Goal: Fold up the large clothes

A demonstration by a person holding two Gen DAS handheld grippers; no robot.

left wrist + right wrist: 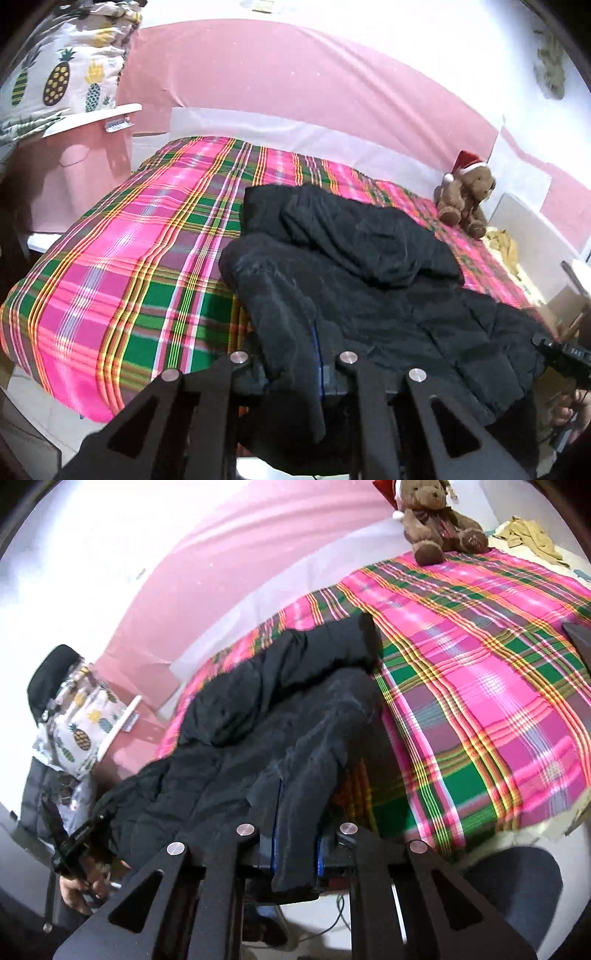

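Jaws clamping jacket, plaid bedspread, pink wall

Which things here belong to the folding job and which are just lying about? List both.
Job: black jacket; left gripper and right gripper, each clamped on its near edge; plaid bed cover under it.

Lying about: teddy bear; pineapple-print bedding; tan cloth.

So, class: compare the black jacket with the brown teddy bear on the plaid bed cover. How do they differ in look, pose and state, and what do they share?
The black jacket is large, dark and lies crumpled; the teddy bear is small, brown and sits upright in a red Santa hat. The jacket is clamped by the left gripper and right gripper; the bear is untouched. The jacket hangs over the near edge; the bear sits far back. Both rest on the plaid cover.
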